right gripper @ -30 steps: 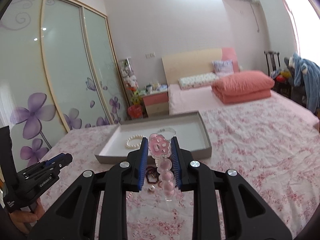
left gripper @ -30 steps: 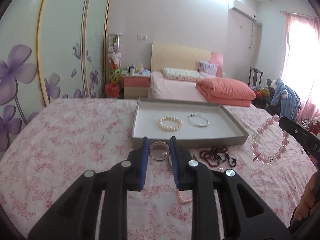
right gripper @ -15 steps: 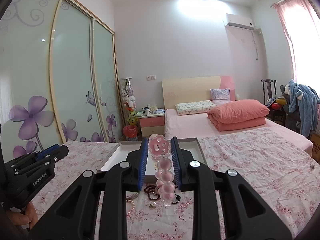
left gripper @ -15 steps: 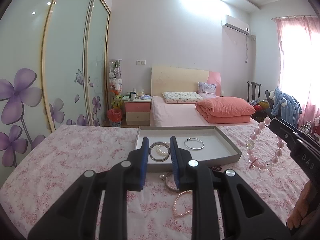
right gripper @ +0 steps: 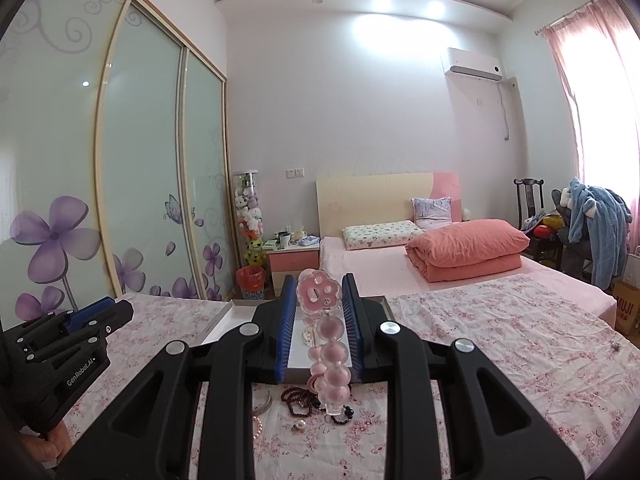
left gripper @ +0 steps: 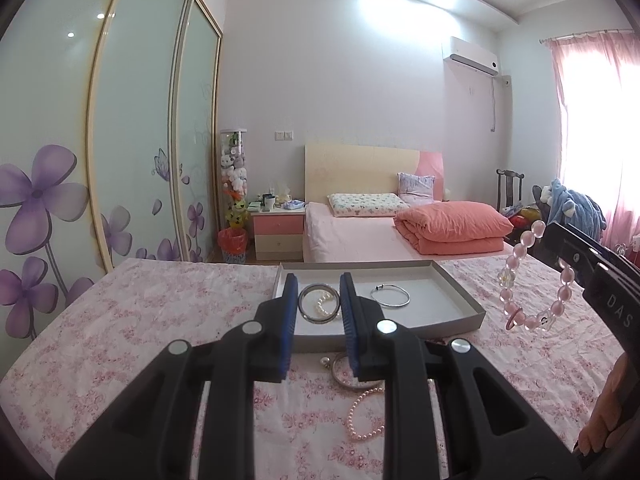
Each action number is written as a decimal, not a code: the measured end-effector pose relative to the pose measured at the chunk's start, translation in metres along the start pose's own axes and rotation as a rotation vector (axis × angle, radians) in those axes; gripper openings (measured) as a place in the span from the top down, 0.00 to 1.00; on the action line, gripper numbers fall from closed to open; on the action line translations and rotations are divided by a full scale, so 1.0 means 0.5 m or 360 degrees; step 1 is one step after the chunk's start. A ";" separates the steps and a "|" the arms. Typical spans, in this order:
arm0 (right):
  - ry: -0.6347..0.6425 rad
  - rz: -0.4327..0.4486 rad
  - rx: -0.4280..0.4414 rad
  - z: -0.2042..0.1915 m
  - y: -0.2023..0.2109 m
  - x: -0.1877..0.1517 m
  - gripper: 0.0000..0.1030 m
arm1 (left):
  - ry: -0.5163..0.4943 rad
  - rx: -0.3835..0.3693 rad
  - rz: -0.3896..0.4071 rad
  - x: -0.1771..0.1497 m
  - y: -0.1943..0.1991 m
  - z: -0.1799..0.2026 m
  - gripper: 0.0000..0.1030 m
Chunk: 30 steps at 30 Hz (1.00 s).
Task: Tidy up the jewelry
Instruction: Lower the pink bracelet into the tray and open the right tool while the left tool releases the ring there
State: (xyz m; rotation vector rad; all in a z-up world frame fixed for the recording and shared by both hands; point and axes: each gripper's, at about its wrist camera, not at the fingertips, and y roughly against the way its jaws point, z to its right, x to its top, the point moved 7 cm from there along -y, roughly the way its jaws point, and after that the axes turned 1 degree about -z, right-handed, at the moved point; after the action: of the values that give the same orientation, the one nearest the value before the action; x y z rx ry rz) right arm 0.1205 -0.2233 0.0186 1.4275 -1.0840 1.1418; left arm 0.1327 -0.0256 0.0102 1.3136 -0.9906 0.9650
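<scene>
My left gripper (left gripper: 319, 300) is shut on a silver bangle (left gripper: 305, 310) and holds it up in front of the grey tray (left gripper: 460, 294). In the tray lie a white pearl bracelet (left gripper: 325, 307), seen through the bangle, and a thin silver bracelet (left gripper: 390, 296). My right gripper (right gripper: 319, 300) is shut on a pink bead bracelet (right gripper: 330, 360) with a flower charm, which hangs between the fingers; it also shows in the left wrist view (left gripper: 528, 280), right of the tray.
On the floral bedspread (left gripper: 140, 320) before the tray lie a silver bangle (left gripper: 342, 372), a pink pearl strand (left gripper: 364, 416), a dark red bead bracelet (right gripper: 300, 398) and a loose pearl (right gripper: 300, 424). The left gripper's body (right gripper: 60, 352) shows at the left.
Both grippers have risen and tilted up, each still holding its piece. The tray now sits lower and farther in both views.
</scene>
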 end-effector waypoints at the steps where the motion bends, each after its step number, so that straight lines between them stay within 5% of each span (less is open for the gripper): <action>1: 0.0000 0.0001 0.0000 0.001 0.001 -0.001 0.76 | 0.0001 0.0000 0.0001 0.000 0.000 0.000 0.79; 20: -0.0001 -0.0001 -0.0001 0.003 -0.004 0.001 0.76 | -0.0004 -0.0015 -0.0026 -0.004 -0.014 0.002 0.79; 30: -0.0015 -0.0021 -0.0022 0.010 -0.080 0.014 0.76 | -0.0030 -0.0045 -0.0031 0.015 -0.098 0.017 0.79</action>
State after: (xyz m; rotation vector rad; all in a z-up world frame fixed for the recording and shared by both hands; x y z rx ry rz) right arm 0.1613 -0.2238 0.0189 1.4287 -1.0858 1.1173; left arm 0.1815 -0.0355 0.0027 1.3087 -1.0007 0.9223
